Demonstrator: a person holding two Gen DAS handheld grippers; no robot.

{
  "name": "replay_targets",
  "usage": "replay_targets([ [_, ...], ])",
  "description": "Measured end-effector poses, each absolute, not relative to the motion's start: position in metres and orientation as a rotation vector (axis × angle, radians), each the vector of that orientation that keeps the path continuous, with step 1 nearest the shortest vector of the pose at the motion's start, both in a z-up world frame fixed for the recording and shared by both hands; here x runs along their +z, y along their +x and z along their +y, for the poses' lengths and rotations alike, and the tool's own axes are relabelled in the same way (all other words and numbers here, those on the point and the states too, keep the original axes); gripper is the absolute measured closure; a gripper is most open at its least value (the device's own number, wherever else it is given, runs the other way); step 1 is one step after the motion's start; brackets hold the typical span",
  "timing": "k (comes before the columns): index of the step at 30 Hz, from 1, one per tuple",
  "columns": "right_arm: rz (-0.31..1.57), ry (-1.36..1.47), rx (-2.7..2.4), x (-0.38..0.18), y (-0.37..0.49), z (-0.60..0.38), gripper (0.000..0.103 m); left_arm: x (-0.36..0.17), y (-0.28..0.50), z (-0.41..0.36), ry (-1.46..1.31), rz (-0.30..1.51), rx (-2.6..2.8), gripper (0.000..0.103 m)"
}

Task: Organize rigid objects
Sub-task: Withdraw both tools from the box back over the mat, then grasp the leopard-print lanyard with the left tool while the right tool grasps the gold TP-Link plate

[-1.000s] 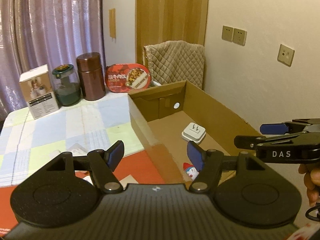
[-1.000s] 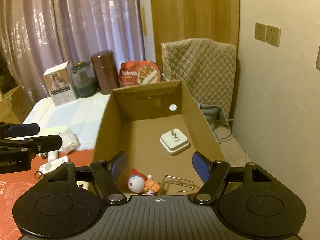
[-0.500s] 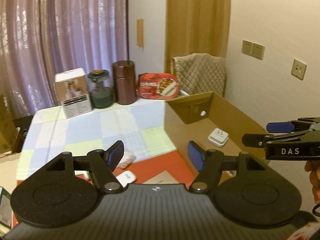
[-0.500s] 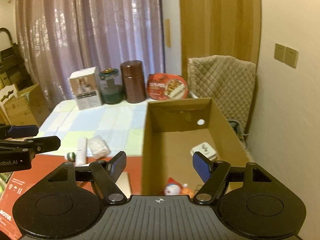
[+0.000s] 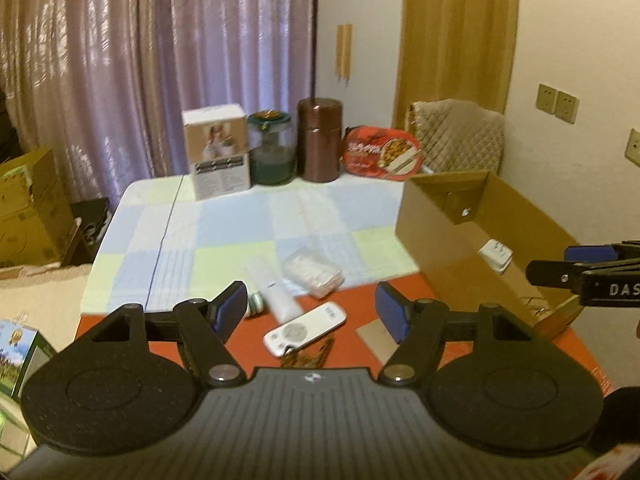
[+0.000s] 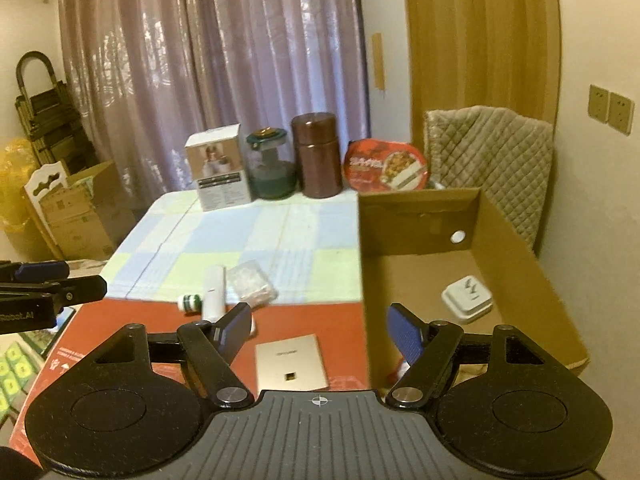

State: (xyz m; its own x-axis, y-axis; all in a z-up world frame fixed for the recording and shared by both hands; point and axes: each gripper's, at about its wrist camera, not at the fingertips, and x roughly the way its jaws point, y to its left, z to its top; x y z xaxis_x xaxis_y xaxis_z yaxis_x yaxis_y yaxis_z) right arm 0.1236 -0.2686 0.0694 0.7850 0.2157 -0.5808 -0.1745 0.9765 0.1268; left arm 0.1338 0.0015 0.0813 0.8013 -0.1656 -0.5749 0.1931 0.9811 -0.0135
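Note:
My left gripper (image 5: 312,312) is open and empty above the table's near edge. Under it lie a white remote (image 5: 305,329), a white tube (image 5: 272,294), a small green-capped bottle (image 5: 256,303), a clear plastic packet (image 5: 314,271) and a gold card (image 5: 376,338). My right gripper (image 6: 320,334) is open and empty over the gold card (image 6: 290,362), beside the cardboard box (image 6: 516,256). A white plug adapter (image 6: 467,298) lies in the box. The tube (image 6: 214,294), bottle (image 6: 189,303) and packet (image 6: 251,283) show in the right wrist view.
At the table's far edge stand a white carton (image 5: 218,156), a glass jar (image 5: 272,152), a brown canister (image 5: 319,144) and a red food tray (image 5: 382,154). A quilted chair back (image 6: 490,152) is behind the box. Cardboard boxes (image 5: 28,216) stand on the floor at left.
Both grippers have pulled back and swung left, away from the box. The loose items on the red mat have come into view. Both stay open.

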Motion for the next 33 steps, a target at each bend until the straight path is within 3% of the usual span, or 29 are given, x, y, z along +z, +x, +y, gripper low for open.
replay_targets([
  [11,0.636,0.044,0.297,0.034,0.118,-0.239,0.028,0.037,0.131,0.028,0.051,0.666,-0.166,0.035],
  [17,0.668,0.020,0.317,0.004,0.120,-0.226,0.020,0.008,0.135,0.033,0.054,0.701,-0.167,0.030],
  [25,0.707,-0.009,0.332,-0.029,0.132,-0.212,0.010,-0.023,0.147,0.037,0.073,0.727,-0.180,0.012],
  [33,0.711,-0.054,0.307,-0.062,0.155,-0.203,0.006,-0.048,0.171,0.041,0.095,0.752,-0.191,0.007],
])
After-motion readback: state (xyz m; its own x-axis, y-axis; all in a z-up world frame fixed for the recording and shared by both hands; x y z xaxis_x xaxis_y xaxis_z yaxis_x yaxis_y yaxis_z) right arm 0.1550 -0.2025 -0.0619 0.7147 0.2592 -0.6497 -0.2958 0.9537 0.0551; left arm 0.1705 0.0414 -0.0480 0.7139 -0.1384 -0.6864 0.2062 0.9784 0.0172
